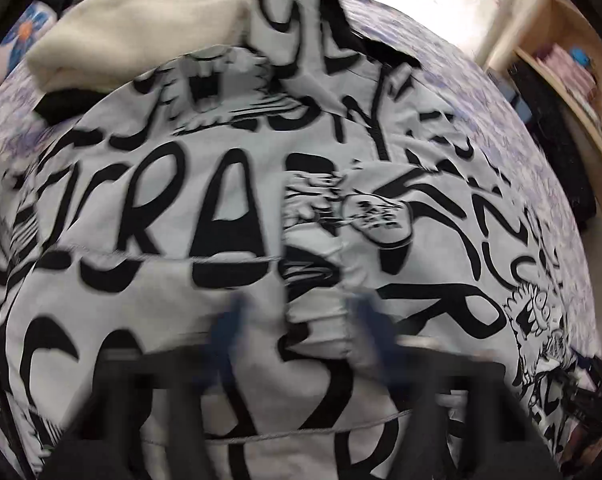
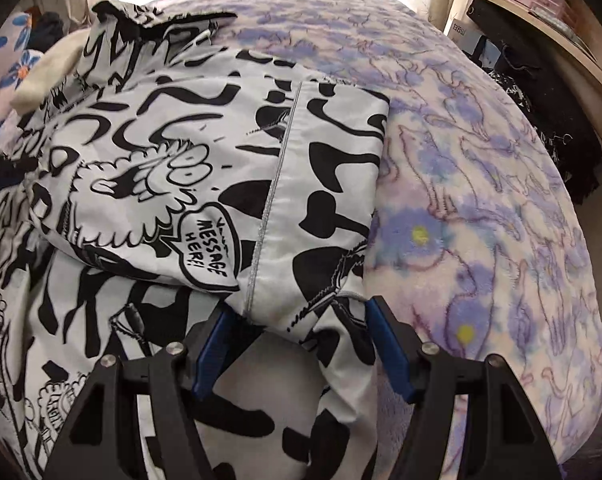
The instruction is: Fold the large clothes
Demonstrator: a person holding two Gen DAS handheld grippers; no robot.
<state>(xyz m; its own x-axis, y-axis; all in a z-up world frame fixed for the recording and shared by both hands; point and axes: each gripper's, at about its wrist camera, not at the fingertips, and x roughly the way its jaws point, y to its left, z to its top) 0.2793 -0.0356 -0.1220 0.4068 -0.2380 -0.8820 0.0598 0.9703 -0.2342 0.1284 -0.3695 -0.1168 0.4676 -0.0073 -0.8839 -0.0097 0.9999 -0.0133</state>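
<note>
Jacket lies part-folded on blanket. Right gripper: fingers apart, folded edge between, not pinched. Left gripper: blurred, cloth bunched between fingers, grip unclear. Risk: right closes on one layer only, fold slides open; slick fabric slips.

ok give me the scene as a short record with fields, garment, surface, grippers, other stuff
garment: black-and-white print jacket, partly folded, one panel laid over the rest
surface: purple patterned blanket
left gripper: blurred, over the jacket, a cloth ridge between the fingers; grip unclear
right gripper: jaws apart at the jacket's near edge, cloth between them, pads not pressing
other: cream cloth beyond the jacket; wooden shelf at right
</note>
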